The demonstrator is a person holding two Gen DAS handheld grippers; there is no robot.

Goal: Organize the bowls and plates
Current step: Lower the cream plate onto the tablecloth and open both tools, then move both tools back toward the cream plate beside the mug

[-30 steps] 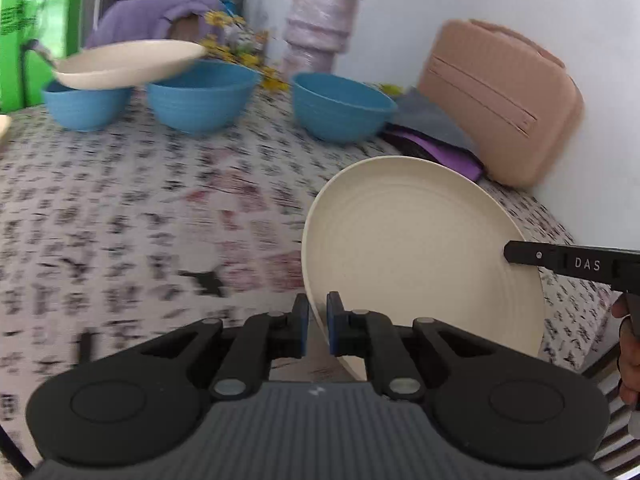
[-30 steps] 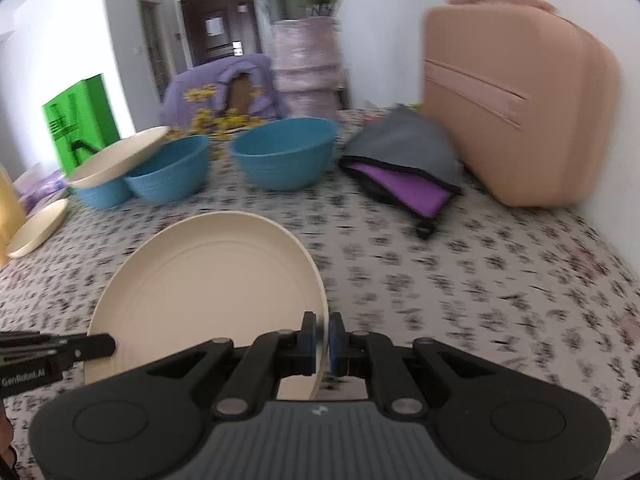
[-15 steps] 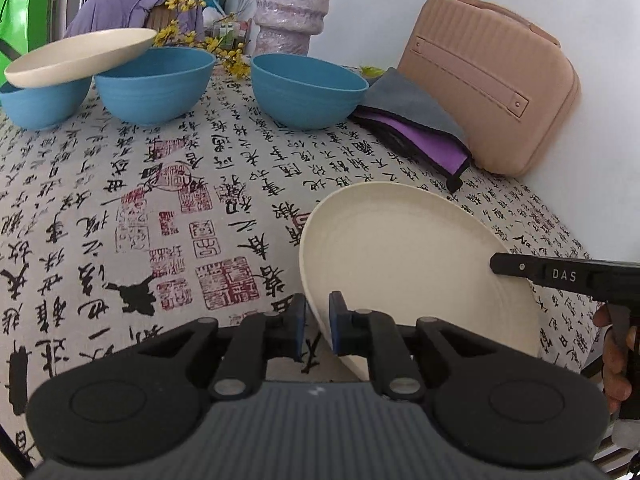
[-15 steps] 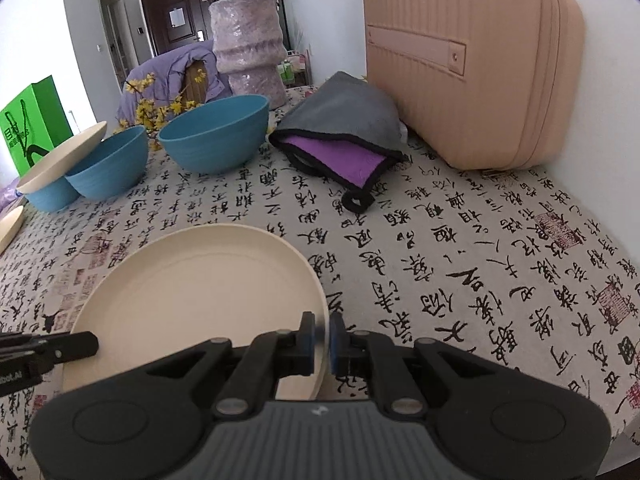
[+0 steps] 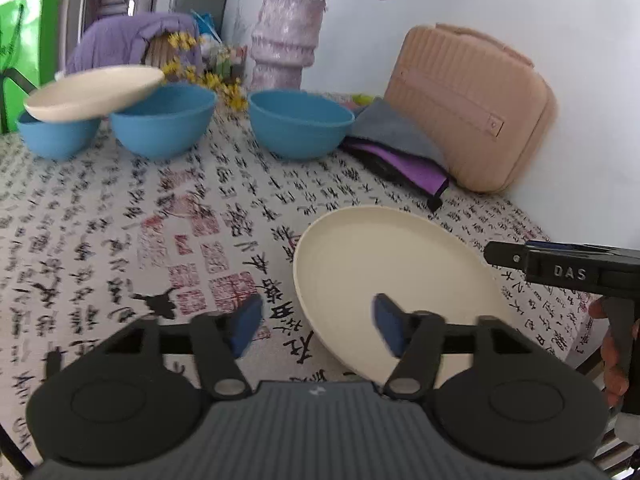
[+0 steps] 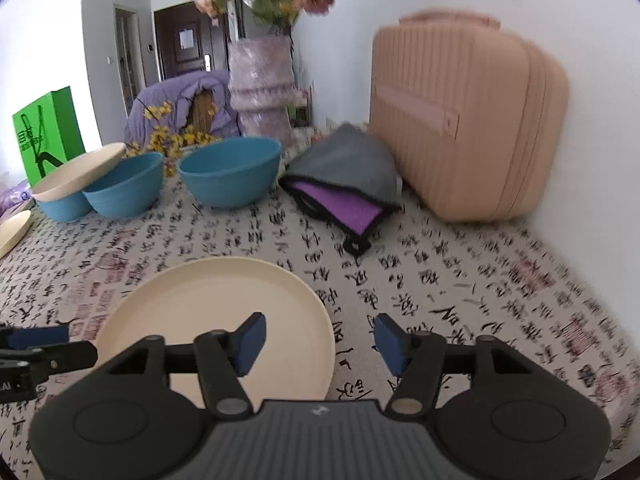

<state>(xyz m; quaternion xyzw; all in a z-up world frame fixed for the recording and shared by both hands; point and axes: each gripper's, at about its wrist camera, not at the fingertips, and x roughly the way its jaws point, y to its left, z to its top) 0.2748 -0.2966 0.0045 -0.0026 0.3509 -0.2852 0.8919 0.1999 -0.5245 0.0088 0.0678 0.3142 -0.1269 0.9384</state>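
A cream plate lies flat on the patterned tablecloth. My left gripper is opening; the plate's near left rim sits between its blue pads, which do not touch it. My right gripper is opening too, astride the plate's right rim without contact. At the back stand three blue bowls. A second cream plate rests tilted on the two left bowls. A third cream plate pokes in at the far left.
A pink hard case stands against the wall at the back right, with a grey and purple cloth in front of it. A vase with flowers stands behind the bowls. The table edge runs close on the right, by a hand.
Both grippers were shut on the plate's rims, holding it tilted above the table. Both have now opened and let go, and the plate lies flat on the cloth.
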